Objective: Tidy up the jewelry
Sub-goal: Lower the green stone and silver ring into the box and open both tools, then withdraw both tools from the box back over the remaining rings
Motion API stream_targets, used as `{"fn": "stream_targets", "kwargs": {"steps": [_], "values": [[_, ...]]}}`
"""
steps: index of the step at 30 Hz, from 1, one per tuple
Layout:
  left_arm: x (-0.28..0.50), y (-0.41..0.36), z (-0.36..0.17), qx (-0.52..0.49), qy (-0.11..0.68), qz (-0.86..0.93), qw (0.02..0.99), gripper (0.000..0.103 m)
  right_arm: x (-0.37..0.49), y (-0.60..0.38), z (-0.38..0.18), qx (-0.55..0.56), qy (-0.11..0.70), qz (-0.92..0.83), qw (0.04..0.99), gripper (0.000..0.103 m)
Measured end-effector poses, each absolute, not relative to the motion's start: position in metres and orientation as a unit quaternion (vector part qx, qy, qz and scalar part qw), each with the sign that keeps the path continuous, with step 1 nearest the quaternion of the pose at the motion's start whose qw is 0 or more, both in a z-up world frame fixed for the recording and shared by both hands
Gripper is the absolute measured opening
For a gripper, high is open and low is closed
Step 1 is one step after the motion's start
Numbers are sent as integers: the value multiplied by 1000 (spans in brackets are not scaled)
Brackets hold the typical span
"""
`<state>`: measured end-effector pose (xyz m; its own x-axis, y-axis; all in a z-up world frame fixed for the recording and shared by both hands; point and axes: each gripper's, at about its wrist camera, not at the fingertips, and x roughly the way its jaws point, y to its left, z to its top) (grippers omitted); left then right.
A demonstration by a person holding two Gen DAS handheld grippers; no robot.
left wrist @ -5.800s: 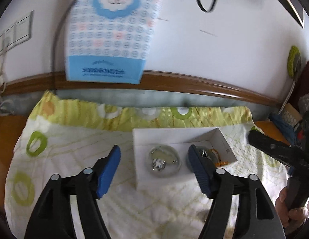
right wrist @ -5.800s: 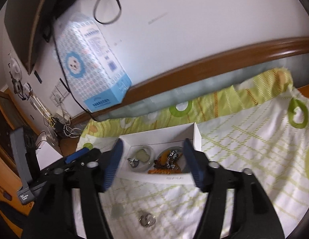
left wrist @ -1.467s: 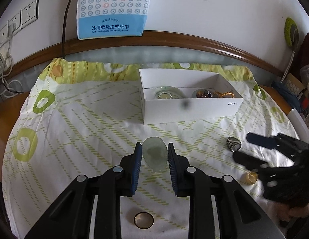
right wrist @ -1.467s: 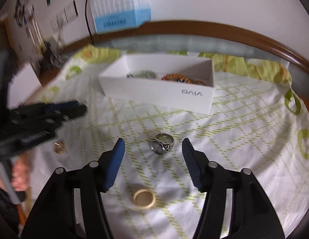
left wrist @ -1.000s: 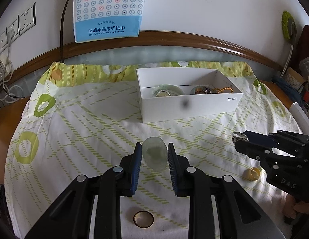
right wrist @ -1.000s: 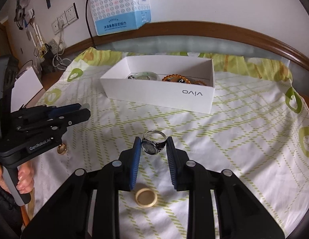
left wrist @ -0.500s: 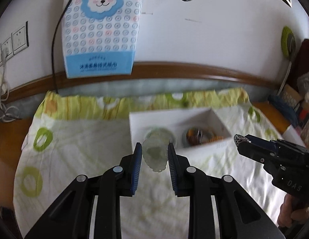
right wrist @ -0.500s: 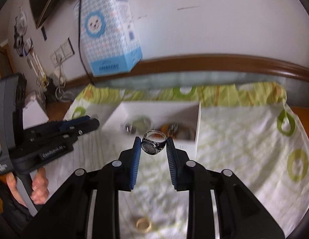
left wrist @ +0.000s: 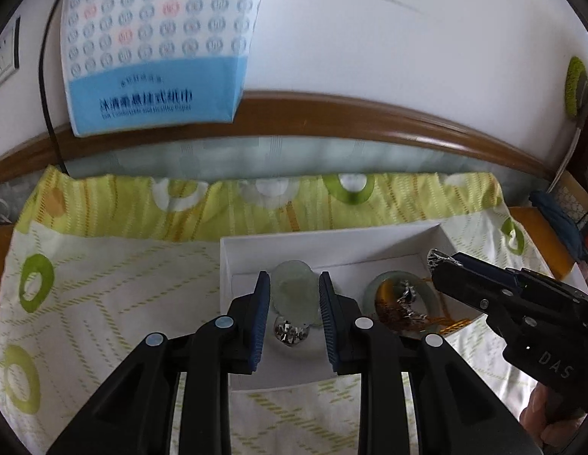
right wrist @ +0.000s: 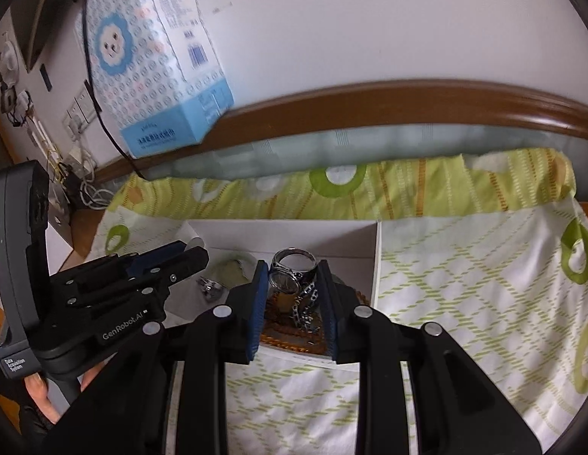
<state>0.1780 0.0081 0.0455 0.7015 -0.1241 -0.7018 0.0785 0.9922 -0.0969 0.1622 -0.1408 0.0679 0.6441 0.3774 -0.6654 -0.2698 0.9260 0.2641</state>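
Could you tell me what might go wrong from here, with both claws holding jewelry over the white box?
1. The left claw holds the pale green stone over a small glass dish; a drop might chip either.
2. The right claw grips the silver ring above tangled chains; it may snag.
3. Both claws crowd the white box and could collide.

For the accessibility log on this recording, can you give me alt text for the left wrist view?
The left gripper holds a pale green jade pendant between its blue fingers above an open white box on a green-patterned cloth. At right, the right gripper brings a silver ring over the box, which holds a sparkly earring and an amber bracelet.
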Motion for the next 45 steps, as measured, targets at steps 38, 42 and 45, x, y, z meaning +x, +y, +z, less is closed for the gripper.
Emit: {"fn": "stream_targets", "kwargs": {"steps": [38, 42, 45], "values": [[49, -27, 101, 84, 226, 26, 970, 90, 65, -169, 132, 135, 261, 177, 939, 79], [18, -31, 107, 91, 210, 31, 973, 92, 32, -168, 138, 126, 250, 172, 944, 83], [-5, -35, 111, 97, 198, 36, 975, 95, 6, -167, 142, 118, 239, 170, 949, 85]]}}
